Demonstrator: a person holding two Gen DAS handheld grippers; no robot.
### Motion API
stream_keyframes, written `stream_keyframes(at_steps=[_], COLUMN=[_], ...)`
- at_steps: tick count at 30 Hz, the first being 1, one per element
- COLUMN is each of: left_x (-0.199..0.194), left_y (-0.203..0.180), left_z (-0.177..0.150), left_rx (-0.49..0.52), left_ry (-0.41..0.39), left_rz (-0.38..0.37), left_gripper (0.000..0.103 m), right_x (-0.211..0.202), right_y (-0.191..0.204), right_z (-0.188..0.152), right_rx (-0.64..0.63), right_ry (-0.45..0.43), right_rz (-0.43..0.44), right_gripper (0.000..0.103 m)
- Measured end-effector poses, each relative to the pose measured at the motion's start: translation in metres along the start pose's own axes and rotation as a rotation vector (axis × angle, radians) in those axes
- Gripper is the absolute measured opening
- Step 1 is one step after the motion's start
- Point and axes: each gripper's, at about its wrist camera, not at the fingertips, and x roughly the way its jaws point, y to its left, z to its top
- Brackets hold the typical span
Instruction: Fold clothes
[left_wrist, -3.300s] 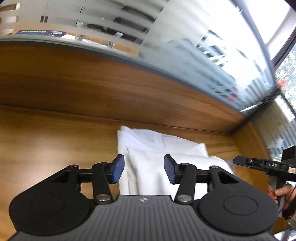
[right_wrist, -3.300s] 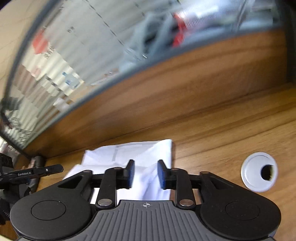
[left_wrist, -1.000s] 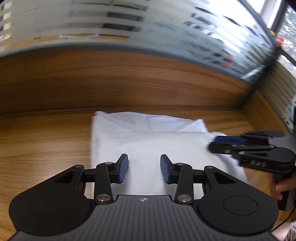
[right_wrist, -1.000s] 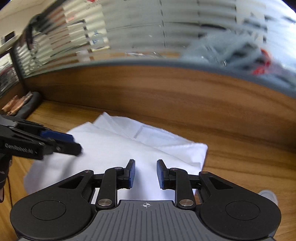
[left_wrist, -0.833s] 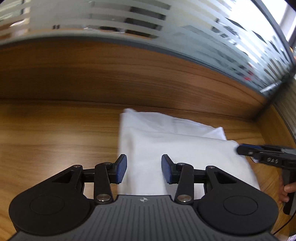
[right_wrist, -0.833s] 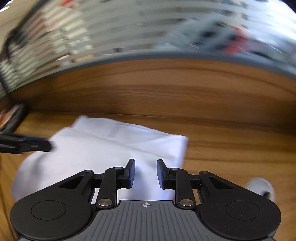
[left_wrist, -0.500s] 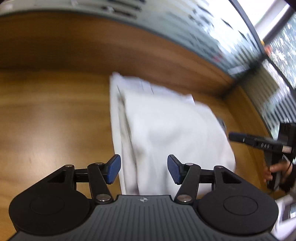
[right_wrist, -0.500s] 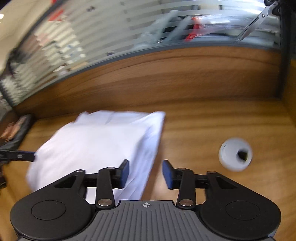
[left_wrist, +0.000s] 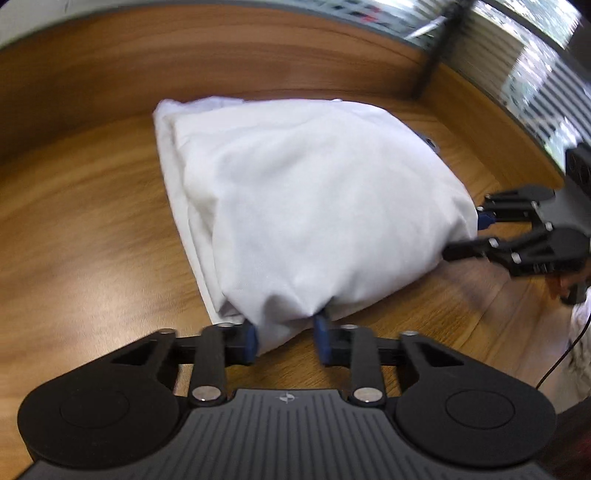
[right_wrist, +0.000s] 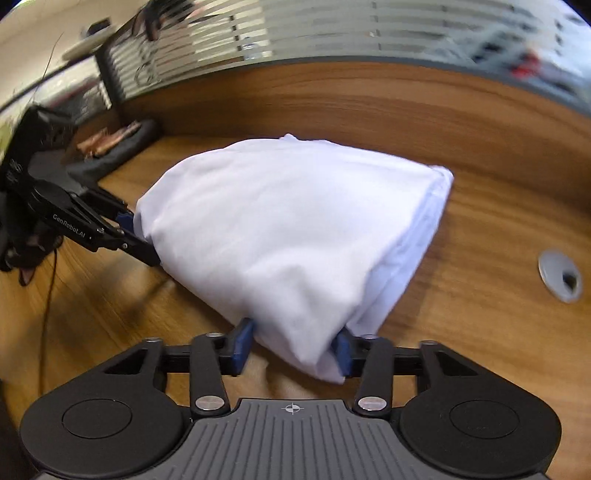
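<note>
Both the left hand-held gripper (left_wrist: 284, 339) and right hand-held gripper (right_wrist: 291, 350) are closing on the white shirt (left_wrist: 317, 206) on the counter (left_wrist: 92, 236).

Each camera rides low behind its own fingers, tilted down at the wooden desk (left_wrist: 92, 221) from close range. The left view faces right-forward, the right view left-forward (each catches the other gripper at its edge). Both share the white garment (left_wrist: 314, 206) and the far wooden wall (right_wrist: 369, 99).

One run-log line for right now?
step: fold lift | left gripper: closing on white garment near corner | right gripper: closing on other near corner | garment: near edge raised off wooden desk
</note>
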Motion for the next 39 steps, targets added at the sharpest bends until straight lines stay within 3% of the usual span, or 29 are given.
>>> stream_keyframes(at_steps=[1,6,10,16,21,24,29,39], left_x=[-0.003,-0.029,-0.065,-0.142,-0.175,-0.176,-0.160,-0.089], left_y=[-0.002,-0.016,-0.028,-0.040,-0.041,-0.037,-0.023,0.024], left_z=[-0.002,-0.016,-0.032,-0.050,-0.040,-0.020,0.028,0.112], left_rx=[0.001,0.016,-0.010,-0.145,-0.246,-0.282,-0.305,-0.394], left_ry=[-0.008,-0.027,-0.034,-0.099,-0.166,-0.218,-0.291,-0.257], left_rz=[-0.001,-0.029,-0.084,-0.209,-0.254,-0.255,-0.244,-0.196], left_gripper=[0.022,0.019,0.019,0.019,0.019,0.019,0.019,0.019], right_x=[0.003,-0.011,-0.049,-0.112,-0.143,-0.142,-0.129,-0.069], right_y=[0.000,0.004,0.013,0.030,0.026,0.014,-0.018,-0.087], right_z=[0.001,0.006,0.004,0.004,0.018,0.032,0.062,0.103], right_rx=[0.000,0.027,0.063,0.142,0.278,0.342,0.432,0.577], right_ry=[0.004,0.005,-0.019,-0.013,0.002,-0.006,-0.078,-0.105], right_rz=[0.007,0.023,0.085,0.213,0.308,0.303,0.221,0.141], right_gripper=[0.023,0.014,0.013,0.013,0.014,0.016,0.021,0.023])
